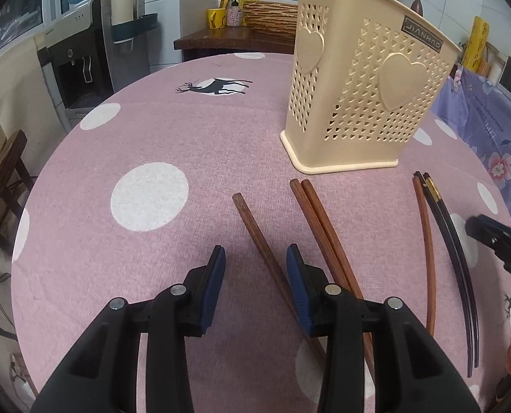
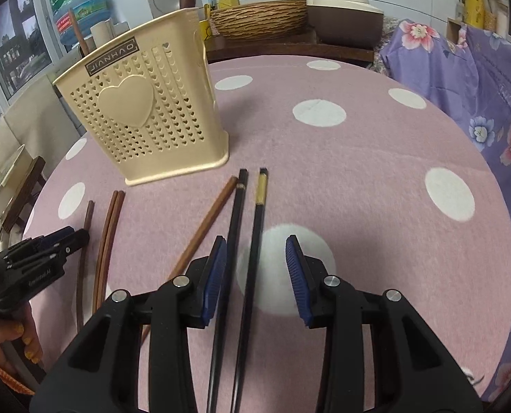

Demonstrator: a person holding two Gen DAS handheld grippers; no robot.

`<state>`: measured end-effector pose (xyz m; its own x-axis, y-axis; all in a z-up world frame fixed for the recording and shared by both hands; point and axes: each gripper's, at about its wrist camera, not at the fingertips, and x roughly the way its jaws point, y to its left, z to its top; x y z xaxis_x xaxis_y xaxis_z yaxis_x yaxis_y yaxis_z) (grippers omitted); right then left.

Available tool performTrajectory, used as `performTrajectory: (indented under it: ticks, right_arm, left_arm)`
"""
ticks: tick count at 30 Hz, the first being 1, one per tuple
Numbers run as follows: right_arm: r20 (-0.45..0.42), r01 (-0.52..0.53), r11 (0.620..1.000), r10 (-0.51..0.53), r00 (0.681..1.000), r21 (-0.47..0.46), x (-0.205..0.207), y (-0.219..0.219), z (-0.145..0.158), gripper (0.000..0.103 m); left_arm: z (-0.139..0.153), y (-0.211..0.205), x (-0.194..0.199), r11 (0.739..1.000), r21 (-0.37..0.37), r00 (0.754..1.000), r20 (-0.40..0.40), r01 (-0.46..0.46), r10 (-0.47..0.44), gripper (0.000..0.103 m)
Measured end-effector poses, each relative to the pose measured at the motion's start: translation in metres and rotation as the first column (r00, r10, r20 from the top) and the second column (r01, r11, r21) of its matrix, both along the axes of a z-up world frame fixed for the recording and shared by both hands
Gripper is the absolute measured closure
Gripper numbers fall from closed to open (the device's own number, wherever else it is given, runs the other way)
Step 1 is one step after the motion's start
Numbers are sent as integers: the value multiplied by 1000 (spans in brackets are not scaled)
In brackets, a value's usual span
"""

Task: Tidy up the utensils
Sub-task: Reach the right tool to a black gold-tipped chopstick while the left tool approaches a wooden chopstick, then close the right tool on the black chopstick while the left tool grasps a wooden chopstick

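Left gripper stands open over the single brown chopstick, nothing gripped; right gripper likewise open over the black chopsticks. All chopsticks lie flat just in front of the cream holder. Step in hand, by judgement: approach. Next: lower, close, lift, insert into holder. Open cloth lies left of the holder; table edge well beyond it

Black plastic grippers, ribbed blue fingers, silver pivot screws, orange cuff.
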<state>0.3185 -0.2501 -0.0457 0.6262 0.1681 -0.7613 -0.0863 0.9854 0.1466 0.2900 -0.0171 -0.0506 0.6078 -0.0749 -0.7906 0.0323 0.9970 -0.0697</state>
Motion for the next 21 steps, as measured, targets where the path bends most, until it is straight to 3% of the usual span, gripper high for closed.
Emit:
performTrajectory:
  ticks: [7, 13, 21]
  right_arm:
    - [-37, 31, 996, -34, 999, -85, 35, 15, -10, 82]
    - [-48, 55, 996, -59, 997, -74, 43, 13, -17, 84]
    - [-36, 85, 994, -88, 995, -71, 50, 12, -18, 90]
  left_arm:
    - [-1, -5, 0, 1000, 8, 1000, 8, -7, 6, 66]
    - [-3, -11, 1, 1000, 23, 1000, 24, -8, 7, 66]
    - [-3, -16, 10, 1000, 23, 1000, 28, -15, 15, 76]
